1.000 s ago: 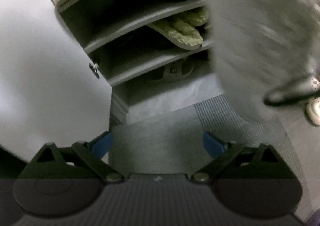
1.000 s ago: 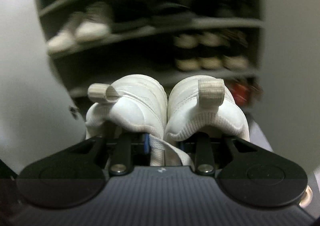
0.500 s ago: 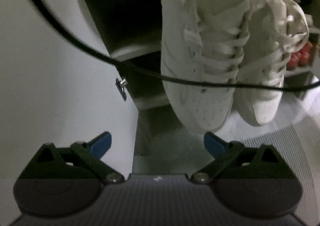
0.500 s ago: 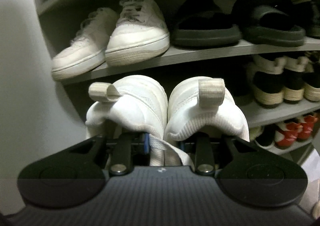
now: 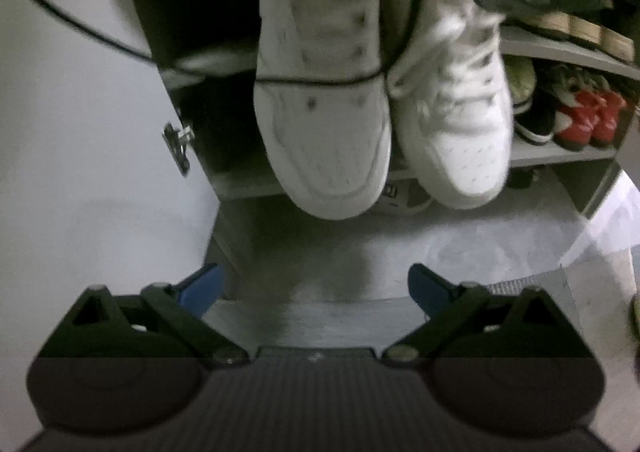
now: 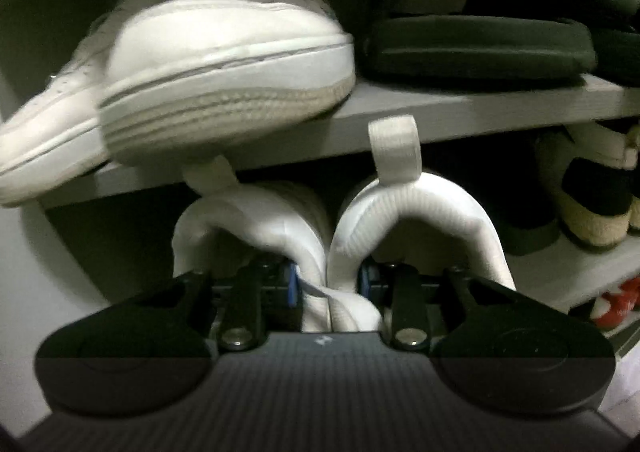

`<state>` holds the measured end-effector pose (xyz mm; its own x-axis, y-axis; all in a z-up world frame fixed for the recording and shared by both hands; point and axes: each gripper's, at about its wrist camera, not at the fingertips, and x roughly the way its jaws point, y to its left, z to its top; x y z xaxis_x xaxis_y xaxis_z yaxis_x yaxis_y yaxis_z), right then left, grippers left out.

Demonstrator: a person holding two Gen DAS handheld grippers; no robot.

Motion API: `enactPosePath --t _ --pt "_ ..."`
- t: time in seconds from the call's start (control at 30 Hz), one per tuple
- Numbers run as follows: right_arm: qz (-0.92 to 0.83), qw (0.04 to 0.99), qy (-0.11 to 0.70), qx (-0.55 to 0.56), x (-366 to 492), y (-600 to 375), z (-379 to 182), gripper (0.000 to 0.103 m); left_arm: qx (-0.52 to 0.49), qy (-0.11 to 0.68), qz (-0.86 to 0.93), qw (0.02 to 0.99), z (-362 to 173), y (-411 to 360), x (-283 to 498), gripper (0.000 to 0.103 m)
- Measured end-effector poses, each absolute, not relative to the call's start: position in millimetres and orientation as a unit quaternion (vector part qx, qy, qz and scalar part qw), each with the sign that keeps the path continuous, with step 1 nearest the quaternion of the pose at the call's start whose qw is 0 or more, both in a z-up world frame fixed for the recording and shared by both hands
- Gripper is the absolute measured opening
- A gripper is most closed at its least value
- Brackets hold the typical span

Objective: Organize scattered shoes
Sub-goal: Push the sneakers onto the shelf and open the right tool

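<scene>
Right gripper (image 6: 329, 284) jaws clamped on the inner collars of the white sneaker pair (image 6: 340, 228), heels toward camera, held in front of the shelf (image 6: 460, 112) edge. Only the left wrist view shows the toes (image 5: 324, 156) hanging above the floor (image 5: 400, 252). Left gripper (image 5: 314, 286) jaws wide open, empty. Black cable (image 5: 320, 81) crosses the left sneaker.

No legible text, label or brand on shoes, shelves or tongs; small marks too blurred.
</scene>
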<state>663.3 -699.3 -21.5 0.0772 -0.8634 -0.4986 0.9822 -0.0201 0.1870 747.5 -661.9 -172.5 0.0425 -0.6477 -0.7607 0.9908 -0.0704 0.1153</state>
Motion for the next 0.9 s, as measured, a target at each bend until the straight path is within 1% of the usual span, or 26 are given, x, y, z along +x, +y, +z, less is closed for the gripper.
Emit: enactPosePath --t 0.07,0.23,0.47,0.57,0.67,0.73,0.9 --pt "-0.673 0.685 0.121 0.252 665.5 -707.9 -21.7 0.033 0.338 0.272 -0.634 0.641 -185.5 -670.0 744.9 0.1" --pt "-0.676 0.676 0.129 0.262 667.0 -725.7 -20.6 0.033 0.311 0.303 -0.632 0.642 -193.6 -678.5 736.8 0.1" --pt "-0.677 0.67 0.142 0.268 669.2 -742.3 -19.3 0.035 0.288 0.318 -0.628 0.649 -195.2 -695.9 716.2 0.1" --pt "-0.676 0.671 0.146 0.267 669.5 -745.6 -18.3 0.035 0.275 0.291 -0.621 0.674 -185.8 -702.7 710.4 0.102" --pt "-0.674 0.674 0.148 0.265 668.8 -744.6 -15.8 0.035 0.287 0.267 -0.626 0.674 -183.0 -701.7 705.6 0.097" --pt "-0.673 0.675 0.149 0.263 668.0 -743.8 -13.5 0.036 0.296 0.252 -0.634 0.668 -179.8 -701.8 705.0 0.097" --pt "-0.672 0.678 0.153 0.257 666.1 -741.7 -7.9 0.038 0.302 0.243 -0.644 0.659 -178.8 -703.6 711.5 0.097"
